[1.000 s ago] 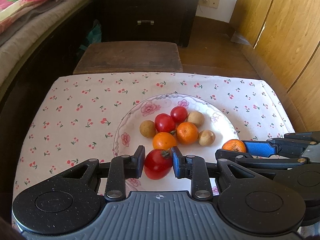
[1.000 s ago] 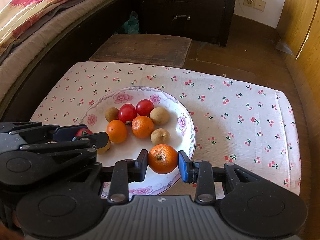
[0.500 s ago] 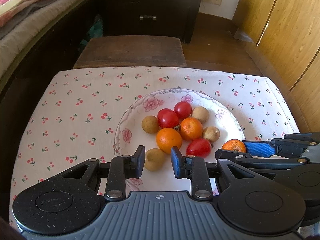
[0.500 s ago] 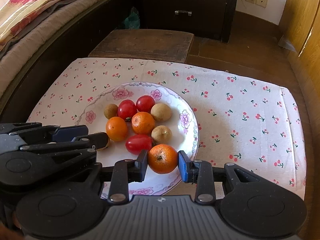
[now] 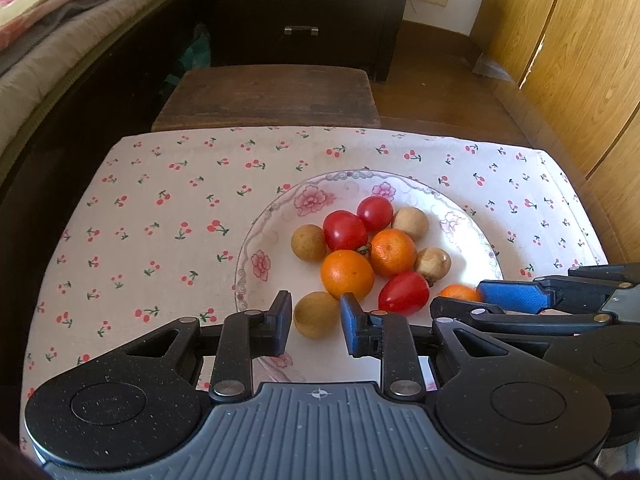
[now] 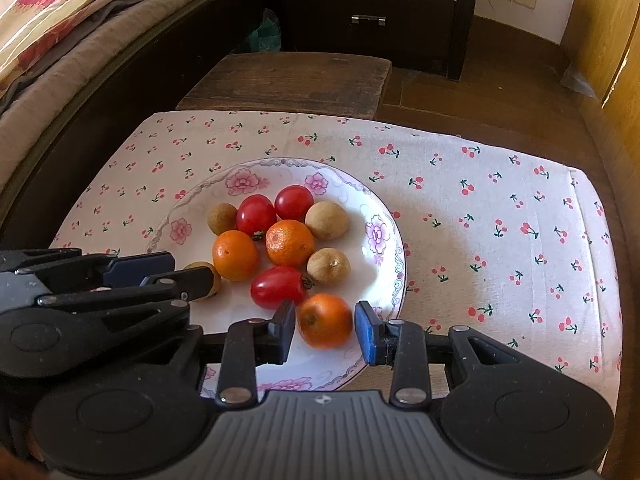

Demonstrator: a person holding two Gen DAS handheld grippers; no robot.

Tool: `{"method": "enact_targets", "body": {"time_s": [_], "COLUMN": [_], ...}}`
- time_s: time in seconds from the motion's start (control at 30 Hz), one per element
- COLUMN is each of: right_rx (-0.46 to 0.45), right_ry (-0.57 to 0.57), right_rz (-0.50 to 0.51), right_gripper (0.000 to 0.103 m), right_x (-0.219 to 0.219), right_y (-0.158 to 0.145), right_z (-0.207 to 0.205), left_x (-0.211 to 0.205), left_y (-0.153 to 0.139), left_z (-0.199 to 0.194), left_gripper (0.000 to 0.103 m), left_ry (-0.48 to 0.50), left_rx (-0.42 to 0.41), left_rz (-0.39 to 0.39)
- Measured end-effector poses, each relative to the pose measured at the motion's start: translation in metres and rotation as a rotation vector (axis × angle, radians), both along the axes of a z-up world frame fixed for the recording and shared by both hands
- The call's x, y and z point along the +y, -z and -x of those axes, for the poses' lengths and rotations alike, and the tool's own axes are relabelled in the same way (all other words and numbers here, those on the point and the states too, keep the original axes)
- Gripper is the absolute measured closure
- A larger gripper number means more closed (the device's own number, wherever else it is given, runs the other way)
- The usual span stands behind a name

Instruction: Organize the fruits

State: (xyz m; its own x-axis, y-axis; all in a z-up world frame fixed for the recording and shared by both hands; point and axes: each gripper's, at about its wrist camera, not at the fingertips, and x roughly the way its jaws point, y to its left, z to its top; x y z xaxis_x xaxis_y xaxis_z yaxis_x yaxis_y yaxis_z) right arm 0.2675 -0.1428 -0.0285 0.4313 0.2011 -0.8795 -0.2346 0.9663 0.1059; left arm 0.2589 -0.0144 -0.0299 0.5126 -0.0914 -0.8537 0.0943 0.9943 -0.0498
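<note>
A flowered white plate [image 5: 250, 264] [image 6: 400, 272] holds two oranges, two round tomatoes and several longans. My left gripper [image 5: 316, 304] [image 6: 192, 267] hangs low over its near edge, jaws drawn in close around a longan [image 5: 316, 318] [image 6: 216, 286] that lies on the plate. I cannot tell whether the pads touch it. An oblong tomato [image 5: 404, 294] [image 6: 278, 286] lies free just right of it. My right gripper [image 6: 325, 312] [image 5: 458, 295] flanks a small orange [image 6: 326, 322] [image 5: 456, 291]. That orange is blurred and sits loose, with slivers of gap at both pads.
The plate stands on a cherry-print cloth [image 5: 160, 200] over a small table. Behind it are a dark wooden stool [image 5: 266, 94] and a dark drawer cabinet [image 5: 304, 8]. A bed [image 5: 60, 40] runs along the left, and wooden doors [image 5: 580, 60] stand on the right.
The oblong tomato left my left jaws and now lies on the plate to their right, uncovering the longan. The orange between my right pads has turned and gone blurry.
</note>
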Motion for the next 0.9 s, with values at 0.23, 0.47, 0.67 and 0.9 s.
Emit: {"method": "enact_targets", "body": {"time_s": [0.23,0.47,0.67,0.9], "right_rx": [-0.003,-0.019,-0.026,-0.039], "right_ry": [-0.003,0.021,0.035,0.040], "right_rz": [0.010,0.018,0.020,0.044], "right_gripper": [0.065,0.057,0.055,0.049], "right_x": [0.001,-0.007,-0.010,-0.011], "right_y": [-0.002,-0.011,-0.021,-0.027], "right_z": [0.001,0.006,0.015,0.027], "left_x": [0.001,0.000,0.000,-0.001], "left_y": [-0.003,-0.012,-0.019,-0.024], "left_z": [0.003,0.008,0.014,0.025], "left_gripper": [0.068,0.064,0.059,0.049], "left_ry": [0.003,0.011,0.020,0.034], "left_rx": [-0.008,-0.034,-0.054,-0.071], "left_rz": [-0.016,-0.008,-0.008,-0.042]}}
